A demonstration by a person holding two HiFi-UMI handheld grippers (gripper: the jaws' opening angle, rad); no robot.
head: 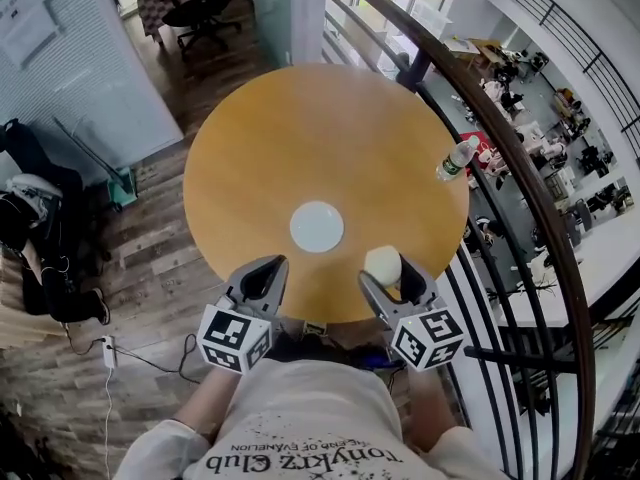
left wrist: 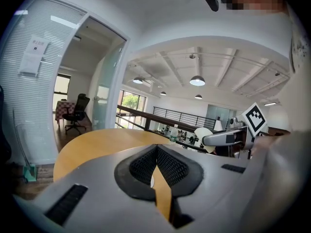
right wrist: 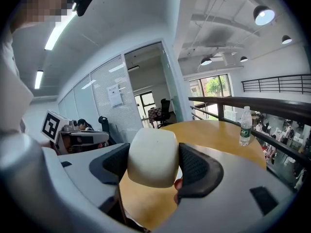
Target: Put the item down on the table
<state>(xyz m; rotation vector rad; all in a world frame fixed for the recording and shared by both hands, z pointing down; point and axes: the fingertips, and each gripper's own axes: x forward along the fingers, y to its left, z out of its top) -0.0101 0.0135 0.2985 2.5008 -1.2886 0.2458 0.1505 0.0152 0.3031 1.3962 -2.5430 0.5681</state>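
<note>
The item is a cream, rounded cup-like thing (head: 382, 260), and my right gripper (head: 387, 276) is shut on it just above the near edge of the round wooden table (head: 300, 138). In the right gripper view the cream item (right wrist: 152, 155) fills the gap between both black pads. My left gripper (head: 268, 268) hovers over the near edge to the left, shut with nothing in it; its pads meet at the tips (left wrist: 156, 147). A flat white disc (head: 317, 226) lies on the table between and just beyond the two grippers.
A plastic water bottle (head: 457, 158) stands at the table's right edge, by a black metal railing (head: 520, 198) with a drop to a lower floor behind it. An office chair (head: 205, 8) stands at the far left. Bags (head: 30, 218) and cables lie on the wooden floor at left.
</note>
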